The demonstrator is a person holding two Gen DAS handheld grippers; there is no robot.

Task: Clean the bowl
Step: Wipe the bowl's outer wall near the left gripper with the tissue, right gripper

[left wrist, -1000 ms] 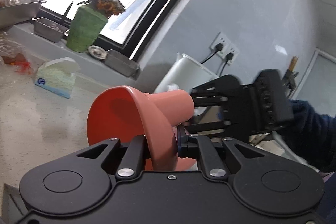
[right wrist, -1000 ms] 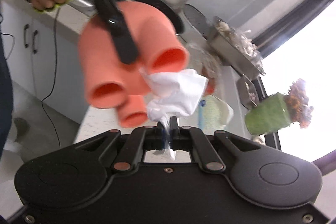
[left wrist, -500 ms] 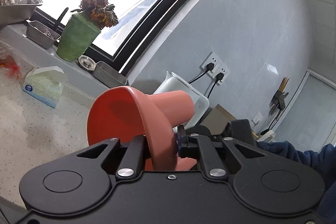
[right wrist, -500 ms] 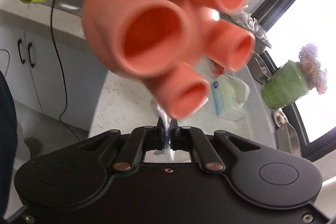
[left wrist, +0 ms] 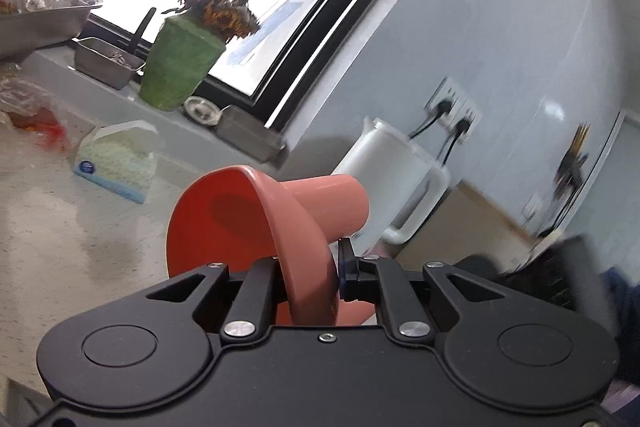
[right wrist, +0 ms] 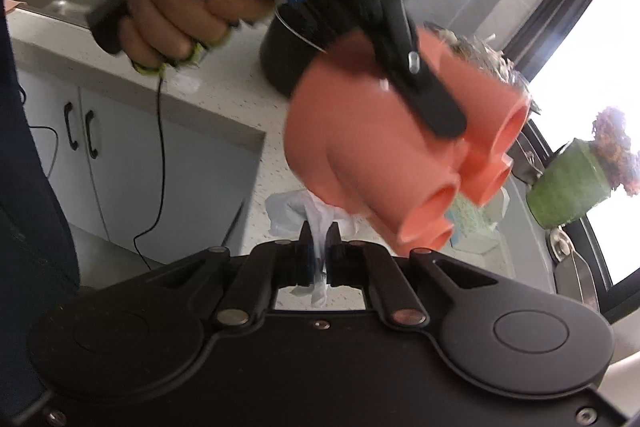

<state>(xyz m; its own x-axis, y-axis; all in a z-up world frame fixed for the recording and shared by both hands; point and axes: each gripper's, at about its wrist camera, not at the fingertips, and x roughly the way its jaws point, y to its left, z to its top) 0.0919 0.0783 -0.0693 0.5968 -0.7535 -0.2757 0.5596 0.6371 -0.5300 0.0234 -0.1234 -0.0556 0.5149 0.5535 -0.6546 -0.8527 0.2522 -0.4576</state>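
The bowl (left wrist: 256,223) is salmon pink with several tube-shaped legs. My left gripper (left wrist: 310,267) is shut on its rim and holds it in the air, tipped on its side. In the right wrist view the bowl (right wrist: 380,163) shows from below, legs pointing right, with the left gripper's finger (right wrist: 424,95) across it. My right gripper (right wrist: 319,251) is shut on a crumpled white tissue (right wrist: 298,213) just below and left of the bowl. Whether the tissue touches the bowl I cannot tell.
A tissue pack (left wrist: 116,163), a green flower pot (left wrist: 180,71) and steel trays (left wrist: 106,61) stand along the window sill. A white kettle (left wrist: 392,167) stands by the wall sockets. A dark pot (right wrist: 288,55) sits on the speckled counter (right wrist: 224,95) above white cabinets.
The bowl has turned in the right wrist view, legs now pointing right instead of at the camera. The tissue has moved from behind the bowl to its lower left. The right gripper has dropped low in the left view.
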